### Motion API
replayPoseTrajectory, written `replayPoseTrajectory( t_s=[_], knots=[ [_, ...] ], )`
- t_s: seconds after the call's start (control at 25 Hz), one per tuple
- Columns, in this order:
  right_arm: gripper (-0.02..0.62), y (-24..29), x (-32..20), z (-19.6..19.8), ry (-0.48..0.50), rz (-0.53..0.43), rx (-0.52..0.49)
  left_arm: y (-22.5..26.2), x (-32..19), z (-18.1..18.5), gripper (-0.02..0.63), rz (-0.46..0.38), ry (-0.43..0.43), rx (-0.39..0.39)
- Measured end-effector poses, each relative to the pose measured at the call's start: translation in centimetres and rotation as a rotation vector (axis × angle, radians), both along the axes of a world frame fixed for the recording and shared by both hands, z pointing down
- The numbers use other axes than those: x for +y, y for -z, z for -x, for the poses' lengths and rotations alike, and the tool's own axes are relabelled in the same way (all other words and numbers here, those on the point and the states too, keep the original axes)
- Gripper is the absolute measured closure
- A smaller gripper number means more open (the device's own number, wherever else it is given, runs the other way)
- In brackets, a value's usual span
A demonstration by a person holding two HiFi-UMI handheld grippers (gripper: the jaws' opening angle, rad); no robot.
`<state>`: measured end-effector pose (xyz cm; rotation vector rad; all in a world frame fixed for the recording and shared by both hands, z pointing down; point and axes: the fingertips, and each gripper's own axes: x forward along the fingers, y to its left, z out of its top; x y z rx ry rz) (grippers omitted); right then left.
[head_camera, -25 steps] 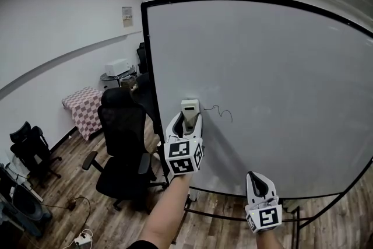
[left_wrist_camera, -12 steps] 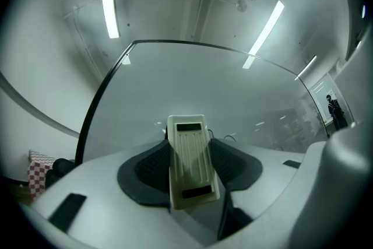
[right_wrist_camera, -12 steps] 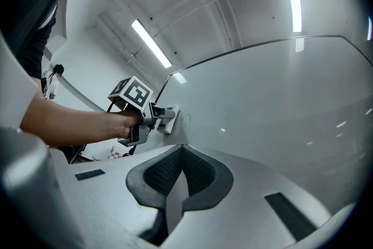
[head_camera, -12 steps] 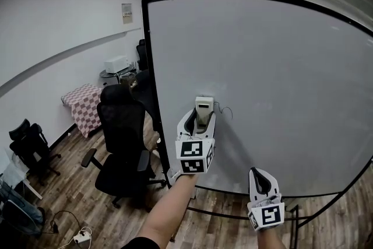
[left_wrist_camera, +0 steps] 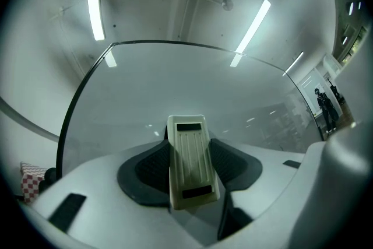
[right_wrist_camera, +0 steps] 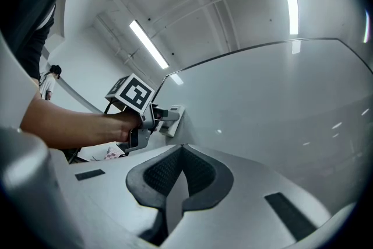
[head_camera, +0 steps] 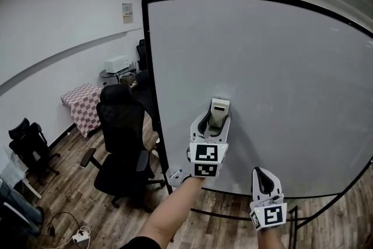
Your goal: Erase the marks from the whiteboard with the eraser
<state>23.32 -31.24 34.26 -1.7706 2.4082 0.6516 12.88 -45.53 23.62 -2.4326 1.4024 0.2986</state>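
Observation:
A large black-framed whiteboard (head_camera: 274,67) fills the right of the head view; no mark shows on it now. My left gripper (head_camera: 217,116) is shut on a beige eraser (head_camera: 219,112), whose far end presses against the board near its lower middle. In the left gripper view the eraser (left_wrist_camera: 189,160) stands between the dark pads, pointing at the board (left_wrist_camera: 192,90). My right gripper (head_camera: 263,181) hangs lower right, shut and holding nothing. In the right gripper view its jaws (right_wrist_camera: 179,175) meet, and the left gripper (right_wrist_camera: 152,118) with the eraser (right_wrist_camera: 173,119) shows against the board (right_wrist_camera: 280,102).
A black office chair (head_camera: 122,143) stands left of the board's frame (head_camera: 152,96). A second chair (head_camera: 26,140) is at the far left, with a checkered table (head_camera: 81,99) behind. The board's stand legs (head_camera: 294,218) cross the wooden floor (head_camera: 70,207).
My left gripper has swept the eraser to the right across the board, passing over the small black squiggle, which no longer shows. The right gripper has hardly moved.

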Motion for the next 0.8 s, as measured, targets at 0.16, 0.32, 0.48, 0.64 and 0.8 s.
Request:
replayPoseTrajectory(
  t_s=[0.16,0.32,0.48,0.64,0.8],
  knots=[
    [0.575,0.2,0.2,-0.7,-0.010,-0.010,-0.009,-0.1,0.5,-1.8,0.367,-0.017,-0.020,-0.043],
    [0.575,0.4,0.3,-1.6,-0.025,-0.021,-0.022,-0.6,1.5,-4.3,0.367,-0.023,-0.080,-0.086],
    [0.575,0.9,0.4,-2.7,-0.052,-0.029,-0.030,-1.9,2.4,-7.3,0.367,-0.028,-0.135,-0.126],
    [0.575,1.4,0.7,-3.8,-0.081,-0.042,-0.036,-2.8,2.8,-9.3,0.365,-0.022,-0.171,-0.134],
    [0.575,1.3,1.2,-4.5,-0.102,-0.045,-0.038,-3.2,3.4,-9.6,0.367,-0.027,-0.187,-0.120]
  ],
)
